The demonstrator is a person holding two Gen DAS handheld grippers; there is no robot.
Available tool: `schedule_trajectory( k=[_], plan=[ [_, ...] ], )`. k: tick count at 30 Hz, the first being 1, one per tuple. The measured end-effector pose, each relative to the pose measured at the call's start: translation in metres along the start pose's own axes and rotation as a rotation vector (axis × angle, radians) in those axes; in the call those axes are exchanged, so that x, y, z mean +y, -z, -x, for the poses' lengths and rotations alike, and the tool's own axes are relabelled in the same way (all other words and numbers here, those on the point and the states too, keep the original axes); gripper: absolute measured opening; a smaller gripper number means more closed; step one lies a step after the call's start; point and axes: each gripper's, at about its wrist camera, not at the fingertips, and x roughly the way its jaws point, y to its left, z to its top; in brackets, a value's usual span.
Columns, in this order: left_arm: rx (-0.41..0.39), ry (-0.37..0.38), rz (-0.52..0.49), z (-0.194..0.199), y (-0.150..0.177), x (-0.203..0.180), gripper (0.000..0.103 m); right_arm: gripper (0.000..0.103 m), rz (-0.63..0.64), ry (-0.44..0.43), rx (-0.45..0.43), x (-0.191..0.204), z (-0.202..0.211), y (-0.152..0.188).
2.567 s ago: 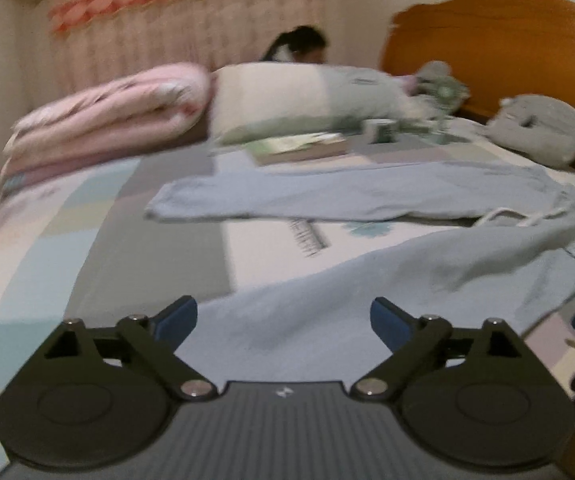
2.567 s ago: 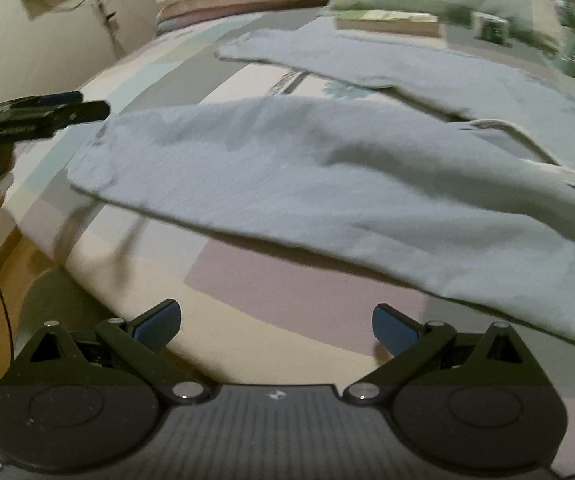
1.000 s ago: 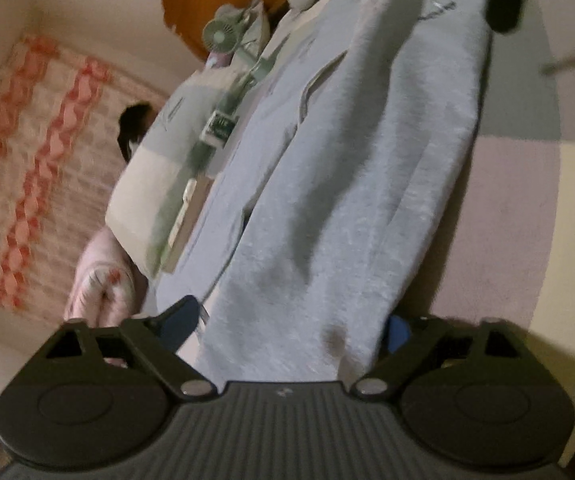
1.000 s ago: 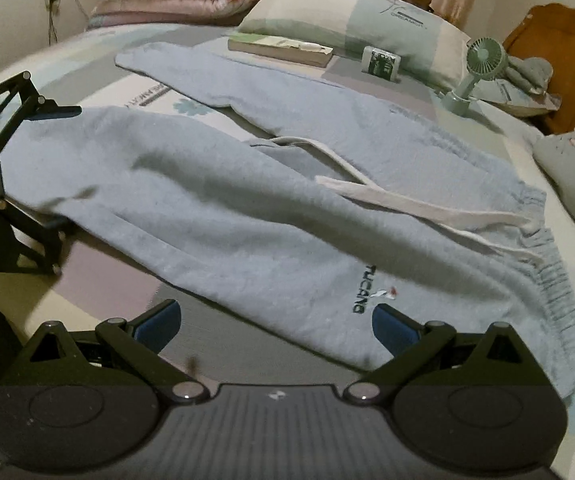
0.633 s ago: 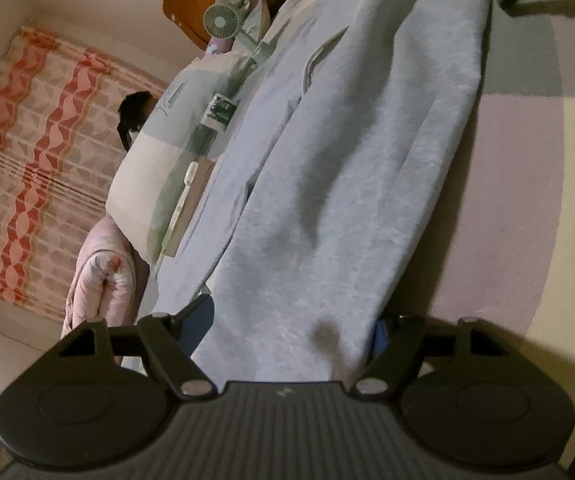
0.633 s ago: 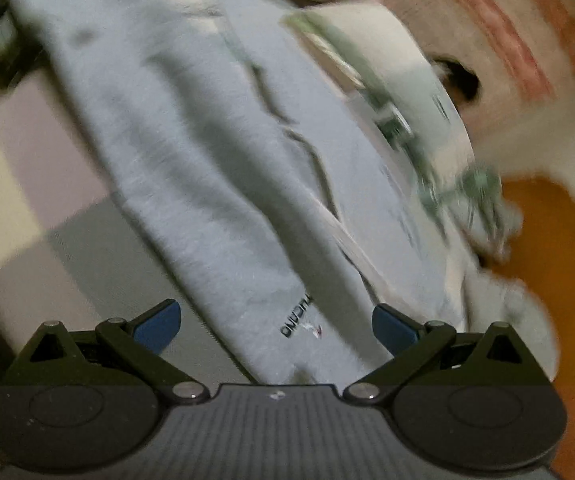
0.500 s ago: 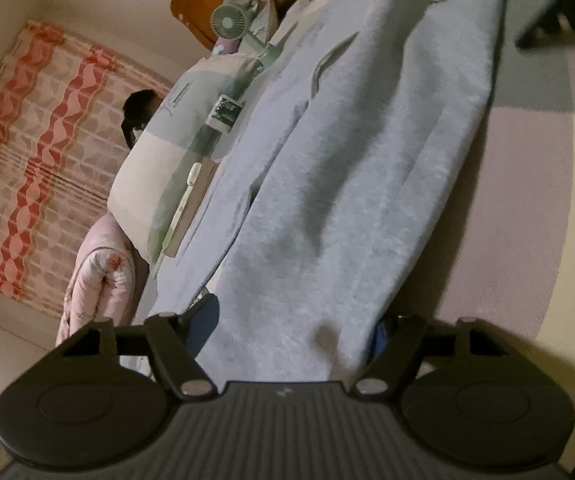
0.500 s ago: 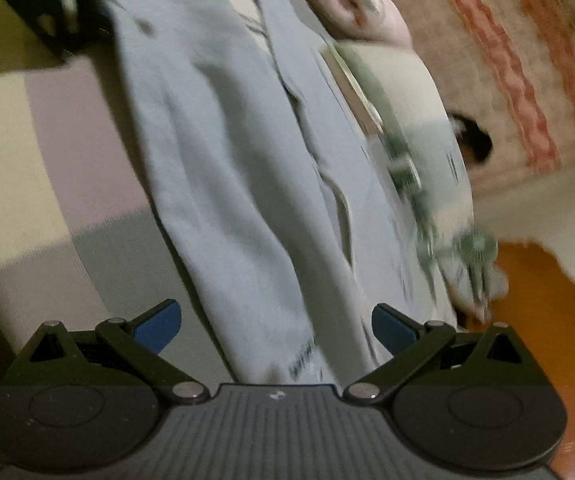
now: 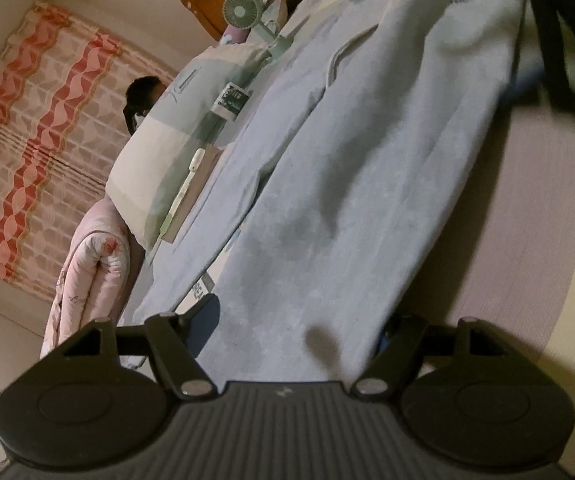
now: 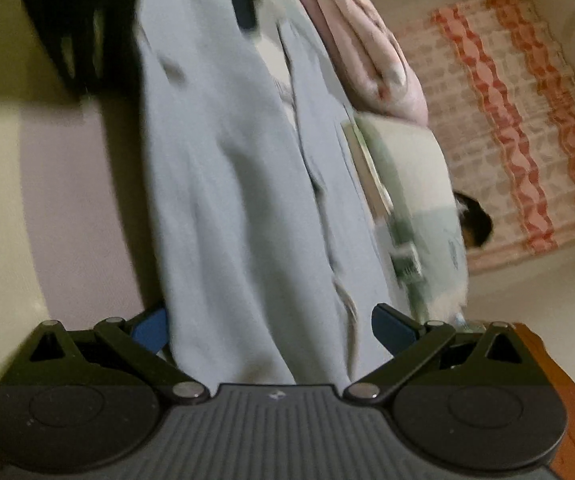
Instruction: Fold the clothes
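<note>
Both wrists rolled sideways: left gripper (image 9: pixel 299 320) and right gripper (image 10: pixel 269 324), jaws apart, are straddling sweatpants (image 9: pixel 367 184) leg; should be pinching hem and waistband evenly.

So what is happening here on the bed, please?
A person with a two-finger tool in each hand is starting to fold grey sweatpants that lie flat on the bed. The left tool has the cuff end of one leg between its fingers, which have just been closing. The right tool is open, straddling the waist end.

Right wrist: my camera sits rolled over the bed.
My right gripper (image 10: pixel 269 330) straddles the grey sweatpants (image 10: pixel 223 168), jaws apart.
</note>
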Motion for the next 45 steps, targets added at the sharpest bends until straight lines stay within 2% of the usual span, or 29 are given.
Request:
schedule_trajectory(
  k=[4,6,8,9,14,17,18,19,20,21,22,24,26,28,33,37,41,45],
  plan=[
    [-0.001,-0.009,-0.037,-0.003,0.009,0.003,0.075,0.103,0.006,0.024,0.083,-0.017,-0.009,0.040],
    [-0.007,-0.018,-0.084,-0.003,0.010,0.001,0.074,0.103,0.050,0.040,0.090,-0.016,-0.009,0.051],
    [-0.015,-0.013,-0.123,-0.004,0.008,-0.004,0.067,0.101,0.075,0.033,0.076,-0.013,-0.009,0.051],
    [-0.021,-0.016,-0.148,-0.004,0.007,-0.007,0.064,0.096,0.105,0.027,0.063,-0.010,-0.009,0.048],
    [-0.046,0.010,-0.256,-0.004,0.000,-0.026,0.032,0.081,0.256,-0.028,-0.004,0.000,-0.011,0.041],
    [-0.049,0.021,-0.278,-0.005,-0.002,-0.033,0.026,0.060,0.275,-0.074,-0.020,0.005,-0.008,0.043],
    [-0.050,0.024,-0.277,-0.005,-0.001,-0.034,0.026,0.048,0.282,-0.083,-0.022,0.008,-0.007,0.044],
    [-0.050,0.027,-0.274,-0.005,-0.001,-0.034,0.024,0.030,0.294,-0.091,-0.024,0.015,-0.005,0.046],
    [-0.051,0.029,-0.272,-0.005,-0.001,-0.035,0.022,0.019,0.308,-0.099,-0.027,0.023,-0.003,0.049],
    [-0.051,0.032,-0.269,-0.005,-0.001,-0.035,0.021,0.011,0.324,-0.095,-0.029,0.031,-0.003,0.051],
    [-0.052,0.036,-0.271,-0.005,-0.001,-0.036,0.018,0.011,0.349,-0.049,-0.039,0.040,-0.004,0.053],
    [-0.051,0.040,-0.279,-0.006,-0.002,-0.038,0.014,0.011,0.341,-0.017,-0.039,0.044,-0.002,0.052],
    [-0.046,0.048,-0.279,-0.006,-0.002,-0.040,0.005,0.011,0.302,-0.033,-0.036,0.036,-0.004,0.049],
    [-0.043,0.056,-0.277,-0.005,-0.003,-0.042,0.000,0.011,0.292,-0.036,-0.036,0.035,-0.005,0.048],
    [-0.047,0.073,-0.247,-0.001,-0.003,-0.039,0.000,0.009,0.285,-0.033,-0.045,0.030,-0.007,0.045],
    [-0.087,0.084,-0.255,0.017,-0.006,-0.023,0.000,0.009,0.194,-0.103,-0.037,0.010,0.006,0.045],
    [-0.097,0.164,-0.258,0.039,-0.007,-0.005,0.000,0.009,0.125,-0.173,-0.042,-0.010,0.025,0.046],
    [-0.097,0.244,-0.278,0.062,-0.008,-0.004,0.000,0.009,0.106,-0.264,-0.038,-0.017,0.042,0.047]
  ],
)
